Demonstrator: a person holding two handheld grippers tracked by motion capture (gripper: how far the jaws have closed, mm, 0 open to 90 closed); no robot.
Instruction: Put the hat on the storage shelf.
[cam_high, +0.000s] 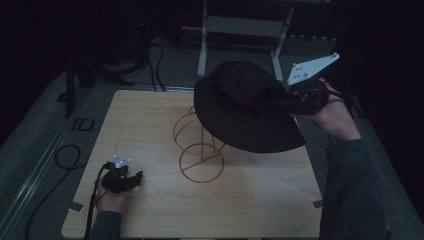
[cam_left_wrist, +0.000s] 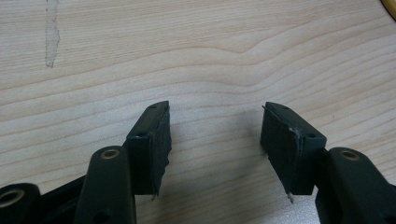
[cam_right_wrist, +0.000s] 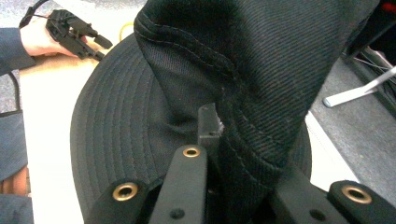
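I see a dim room with grey carpet floor (cam_high: 35, 130) around the light wood table (cam_high: 150, 210), darkness swallowing the far walls. Beyond the table stands a pale metal frame (cam_high: 240, 30) with slanted legs, and black cables (cam_high: 65, 157) loop over the floor beside a dark stand (cam_high: 75, 75).

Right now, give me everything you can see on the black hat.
The black hat is a bucket style in woven twill-like cloth, with a soft crown and a wide brim ringed by rows of stitching. It is held above the table, tilted, brim hanging over the gold wire stand; whether it touches the stand cannot be told. The right claw is shut on a fold of the crown, which bunches between its jaws. Nothing else grips it.
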